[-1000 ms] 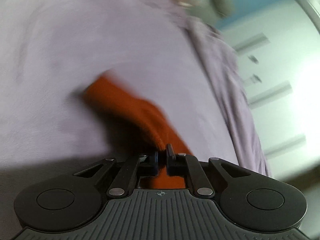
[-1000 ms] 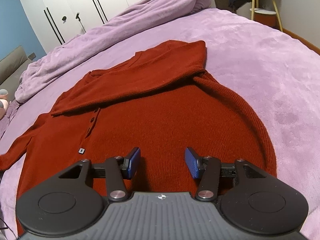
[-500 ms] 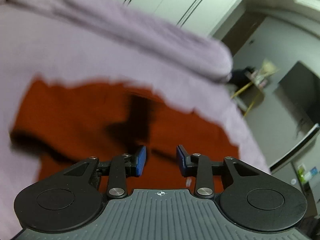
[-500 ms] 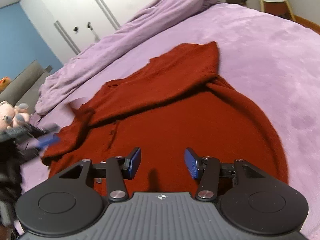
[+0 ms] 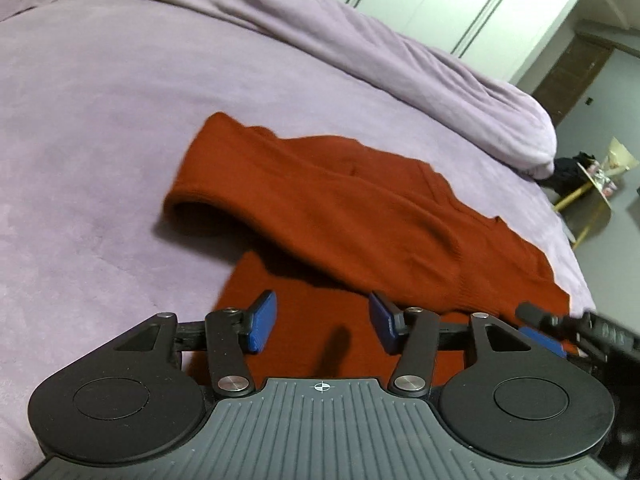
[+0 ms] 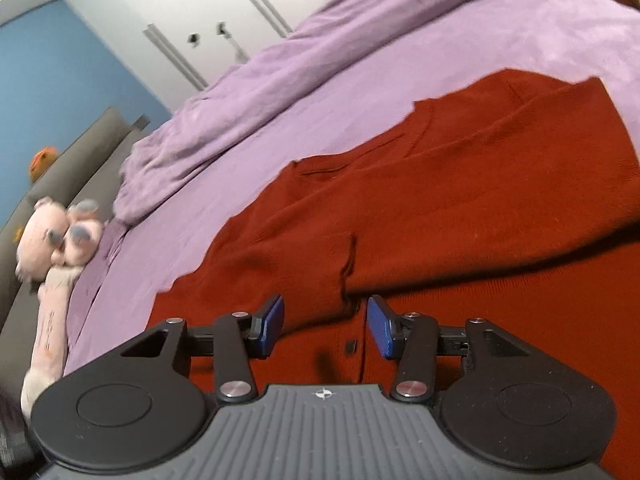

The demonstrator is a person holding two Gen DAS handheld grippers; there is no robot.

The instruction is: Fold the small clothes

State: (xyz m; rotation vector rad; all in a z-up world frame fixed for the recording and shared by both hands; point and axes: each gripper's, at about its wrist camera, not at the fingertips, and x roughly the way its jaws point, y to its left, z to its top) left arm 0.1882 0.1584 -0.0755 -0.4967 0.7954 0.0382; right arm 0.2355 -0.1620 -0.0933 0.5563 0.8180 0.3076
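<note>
A rust-red knit sweater (image 5: 360,216) lies on the purple bedspread (image 5: 100,100), both sleeves folded in across its body. My left gripper (image 5: 322,320) hovers over the sweater's left side, its jaws opening, with nothing between its blue pads (image 5: 262,322). In the right wrist view the same sweater (image 6: 460,200) fills the middle, its button placket just ahead of my right gripper (image 6: 325,325). That gripper is open and holds nothing. Its tip (image 5: 536,326) shows at the right edge of the left wrist view.
A rolled purple duvet (image 5: 360,48) lies along the far side of the bed. White wardrobe doors (image 6: 208,20) stand behind it. A pink plush toy (image 6: 56,236) rests by a grey cushion at the left. A small yellow-legged side table (image 5: 600,184) stands past the bed's right edge.
My left gripper let go of the left sleeve, which it had carried across; the sleeve now lies folded over the sweater's body. Its jaws went from shut to open. The right gripper swung left.
</note>
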